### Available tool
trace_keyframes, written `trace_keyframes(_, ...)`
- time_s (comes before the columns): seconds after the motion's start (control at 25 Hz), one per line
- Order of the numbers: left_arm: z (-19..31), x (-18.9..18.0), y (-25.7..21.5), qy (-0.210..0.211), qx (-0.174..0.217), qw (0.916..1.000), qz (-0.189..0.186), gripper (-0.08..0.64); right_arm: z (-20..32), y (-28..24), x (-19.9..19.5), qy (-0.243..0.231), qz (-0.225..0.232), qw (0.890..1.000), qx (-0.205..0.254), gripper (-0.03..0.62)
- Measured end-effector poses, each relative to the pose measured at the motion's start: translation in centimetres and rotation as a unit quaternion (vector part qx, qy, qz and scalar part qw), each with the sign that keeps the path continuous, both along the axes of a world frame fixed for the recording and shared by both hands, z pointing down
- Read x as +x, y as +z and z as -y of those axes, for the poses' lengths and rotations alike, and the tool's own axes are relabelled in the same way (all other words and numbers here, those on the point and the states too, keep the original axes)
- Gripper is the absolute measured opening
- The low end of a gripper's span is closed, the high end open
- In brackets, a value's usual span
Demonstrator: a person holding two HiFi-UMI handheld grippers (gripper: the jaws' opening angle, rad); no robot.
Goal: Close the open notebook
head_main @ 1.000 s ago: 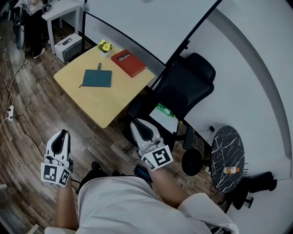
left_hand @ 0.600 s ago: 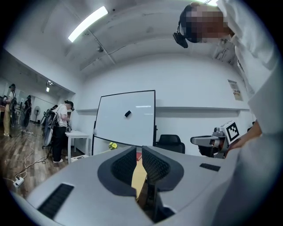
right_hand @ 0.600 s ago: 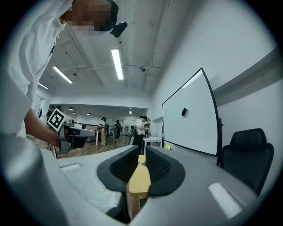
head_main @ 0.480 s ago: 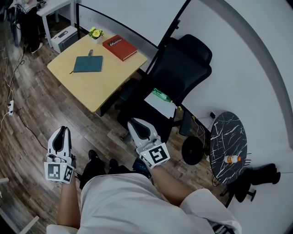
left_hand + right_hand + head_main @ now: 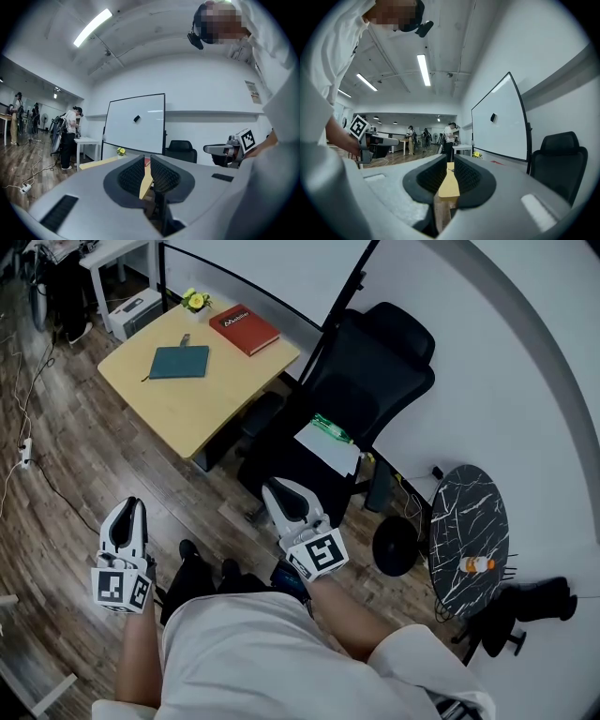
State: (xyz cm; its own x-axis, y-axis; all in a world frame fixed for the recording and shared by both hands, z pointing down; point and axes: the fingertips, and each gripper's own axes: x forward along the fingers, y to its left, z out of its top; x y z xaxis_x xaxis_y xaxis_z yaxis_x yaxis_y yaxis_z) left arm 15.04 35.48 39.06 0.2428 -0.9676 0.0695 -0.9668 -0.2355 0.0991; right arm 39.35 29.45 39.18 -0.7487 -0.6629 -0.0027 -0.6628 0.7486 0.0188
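Observation:
A teal notebook point(image 5: 179, 362) lies flat on the light wooden table point(image 5: 178, 413) at the upper left of the head view, its cover facing up. A red book point(image 5: 244, 329) and a small pot of yellow flowers point(image 5: 195, 302) sit behind it. My left gripper point(image 5: 129, 507) and right gripper point(image 5: 279, 491) hover over the floor well short of the table, both shut and empty. In the left gripper view the left gripper point(image 5: 146, 161) points level at the table point(image 5: 101, 162). In the right gripper view the right gripper point(image 5: 448, 166) does the same.
A black office chair point(image 5: 375, 381) with paper and a green bottle point(image 5: 330, 430) on its seat stands right of the table. A whiteboard point(image 5: 281, 277) stands behind it. A round black marble side table point(image 5: 464, 549) carries an orange bottle point(image 5: 476, 564). People stand in the far room.
The table and chair have slid up and left in the head view. Both grippers stay shut and sit a little lower and farther from the table.

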Motion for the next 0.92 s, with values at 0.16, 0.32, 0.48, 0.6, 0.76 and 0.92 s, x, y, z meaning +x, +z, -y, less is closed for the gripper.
trace_keyframes(0.16,-0.3,0.5,-0.1,0.002,0.003,1.0000,-0.001,0.046,0.1,0.3,0.6,0.011,0.004,1.000,-0.002,0.048)
trace_keyframes(0.32,-0.5,0.7,-0.5,0.008,0.008,0.9999,-0.004,0.046,0.1,0.4,1.4,0.019,0.013,1.000,-0.007,0.048)
trace_keyframes(0.48,-1.0,0.8,-0.4,0.011,0.007,0.9998,-0.014,0.046,0.0,0.4,1.8,0.021,0.022,0.999,-0.012,0.048)
trace_keyframes(0.6,-1.1,0.6,-0.3,0.009,0.006,0.9998,-0.014,0.046,-0.2,0.6,1.6,0.018,0.013,1.000,-0.010,0.048)
trace_keyframes(0.76,-1.3,0.4,-0.3,0.005,0.006,0.9999,-0.014,0.046,0.0,0.7,1.4,0.024,0.022,0.999,-0.014,0.048)
trace_keyframes(0.92,-1.7,-0.2,0.1,0.000,0.007,0.9999,-0.012,0.046,-0.2,1.0,1.1,0.030,0.019,0.999,-0.010,0.048)
